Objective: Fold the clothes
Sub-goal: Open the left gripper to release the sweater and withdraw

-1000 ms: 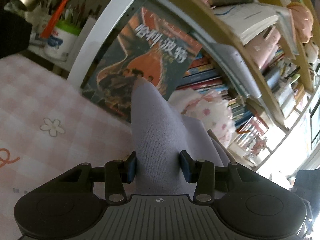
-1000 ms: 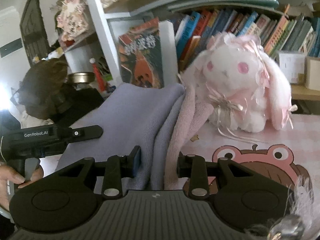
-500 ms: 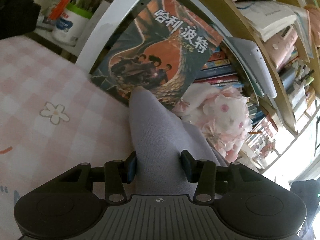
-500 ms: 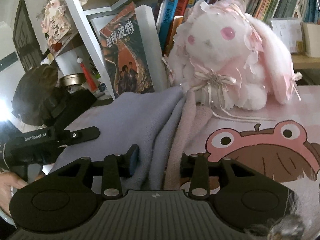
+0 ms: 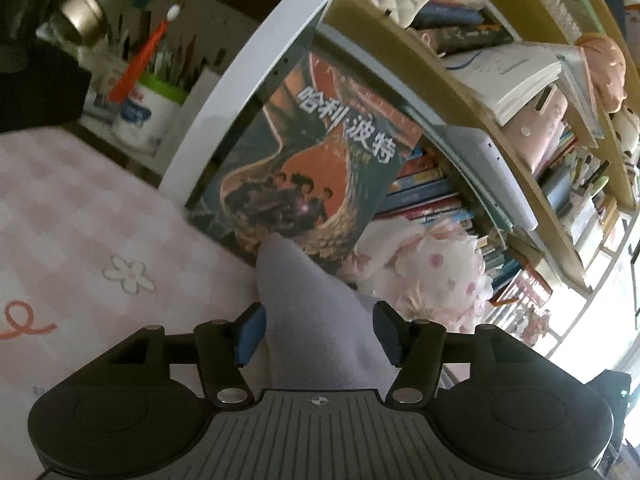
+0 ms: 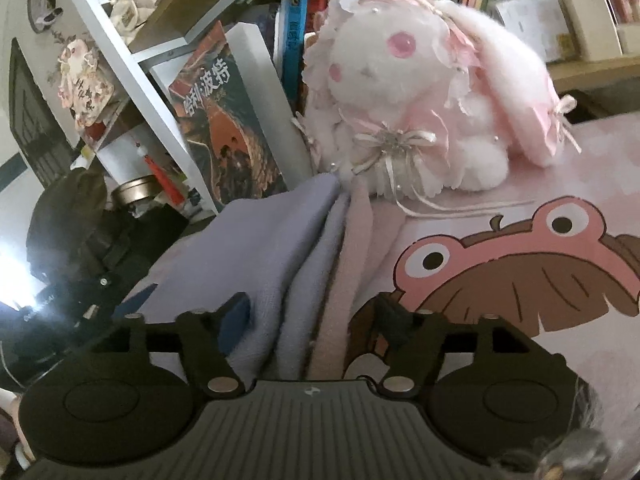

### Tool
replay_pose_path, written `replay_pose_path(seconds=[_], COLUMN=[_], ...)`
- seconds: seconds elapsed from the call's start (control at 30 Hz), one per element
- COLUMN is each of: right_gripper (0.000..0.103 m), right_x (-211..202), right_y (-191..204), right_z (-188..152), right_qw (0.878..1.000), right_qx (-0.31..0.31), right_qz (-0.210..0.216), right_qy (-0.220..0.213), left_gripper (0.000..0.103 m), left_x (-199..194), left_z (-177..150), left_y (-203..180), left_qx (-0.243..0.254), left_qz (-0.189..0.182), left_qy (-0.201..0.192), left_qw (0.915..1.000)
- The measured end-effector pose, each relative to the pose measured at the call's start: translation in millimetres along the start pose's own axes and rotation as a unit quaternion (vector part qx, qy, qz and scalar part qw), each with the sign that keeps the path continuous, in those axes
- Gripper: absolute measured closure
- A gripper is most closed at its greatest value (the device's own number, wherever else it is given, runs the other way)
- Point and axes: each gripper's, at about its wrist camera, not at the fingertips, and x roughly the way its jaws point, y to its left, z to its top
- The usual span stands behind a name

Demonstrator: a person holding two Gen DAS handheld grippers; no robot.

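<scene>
A lavender knit garment (image 5: 312,304) runs forward between the fingers of my left gripper (image 5: 318,332), its tip reaching the foot of an upright book. The jaws stand apart around the cloth and the gripper is open. In the right wrist view the same garment (image 6: 260,248) lies in folds on the table, with a pink layer (image 6: 352,264) along its right side. My right gripper (image 6: 312,312) is open around these folds, and a gap shows beside its right finger. The left gripper's dark body (image 6: 60,320) sits at the far left.
A white and pink plush rabbit (image 6: 408,96) sits just beyond the garment, against a bookshelf. An upright book (image 5: 320,168) leans on the white shelf post. The table has a pink checked cover (image 5: 80,208) and a frog picture (image 6: 500,272). A pen cup (image 5: 148,116) stands far left.
Both grippers' jaws have spread wider around the garment. The right gripper has moved forward and lower towards the rabbit, and the cloth has settled onto the table.
</scene>
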Motion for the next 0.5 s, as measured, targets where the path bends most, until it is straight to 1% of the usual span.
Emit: replay_pose_path(seconds=[0.03, 0.17, 0.23, 0.3, 0.37, 0.43, 0.5], right_gripper=[0.032, 0.023, 0.02, 0.017, 0.013, 0.007, 0.004], right_x=[-1.9, -9.3, -18.4, -31.4, -44.3, -55.8, -67.1], right_y=[1.2, 6.0, 10.8, 17.5, 25.4, 34.4, 44.0], right_z=[-0.5, -2.3, -4.3, -6.9, -10.3, -15.1, -21.1], right_qw=[1.0, 1.0, 0.999, 0.998, 0.996, 0.992, 0.988], right_qx=[-0.004, -0.02, -0.036, -0.053, -0.073, -0.095, -0.12], right_qz=[-0.002, -0.012, -0.016, -0.022, -0.026, -0.033, -0.042], right_qy=[-0.003, -0.013, -0.023, -0.037, -0.054, -0.071, -0.087], left_gripper=[0.041, 0.04, 0.04, 0.04, 0.031, 0.027, 0.022], left_x=[-2.6, -15.6, -25.2, -34.2, -41.8, -49.4, -56.2], left_z=[0.2, -0.7, -2.7, -6.7, -11.9, -17.2, -23.0], left_y=[-0.6, -5.1, -13.3, -25.2, -37.1, -49.1, -61.0], left_qx=[-0.001, -0.01, 0.004, 0.03, 0.06, 0.09, 0.119], left_qz=[0.005, 0.017, 0.023, 0.034, 0.046, 0.058, 0.07], left_qy=[-0.003, -0.008, -0.019, -0.034, -0.046, -0.059, -0.068], left_qw=[1.0, 0.9998, 0.9996, 0.9984, 0.9961, 0.9925, 0.9881])
